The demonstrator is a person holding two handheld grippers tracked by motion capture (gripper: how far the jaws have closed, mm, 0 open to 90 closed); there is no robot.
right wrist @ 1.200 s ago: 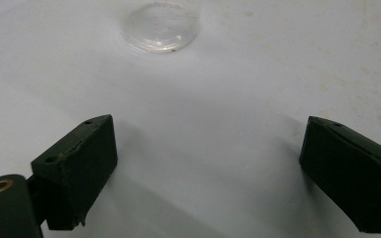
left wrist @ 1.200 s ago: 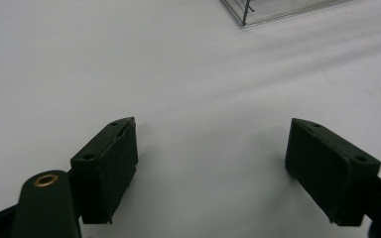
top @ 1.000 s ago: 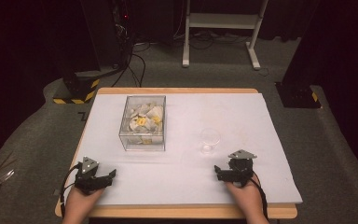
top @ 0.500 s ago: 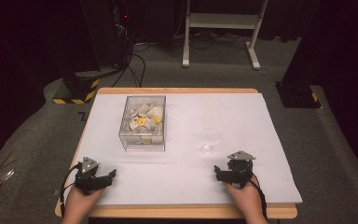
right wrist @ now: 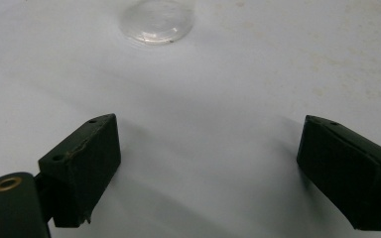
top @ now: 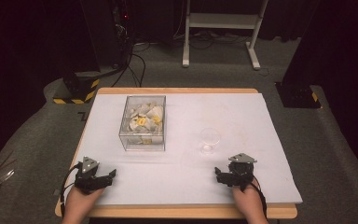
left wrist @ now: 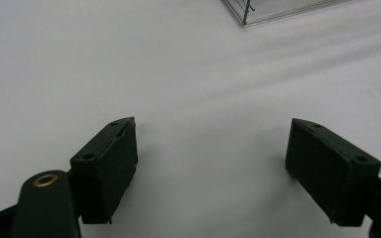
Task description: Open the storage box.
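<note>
The glass (top: 210, 139) stands empty on the white sheet (top: 270, 154), right of the clear box (top: 143, 122) of scraps. Nothing seems started: the right gripper (top: 224, 176) and left gripper (top: 103, 178) rest near the table's front edge, jaws spread, holding nothing.

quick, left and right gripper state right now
Left gripper: open, holding nothing, over bare table cover.
Right gripper: open, holding nothing, short of the clear glass.

Grey carpet (top: 223, 70) — white stand (top: 219, 28) — darkness behind
</note>
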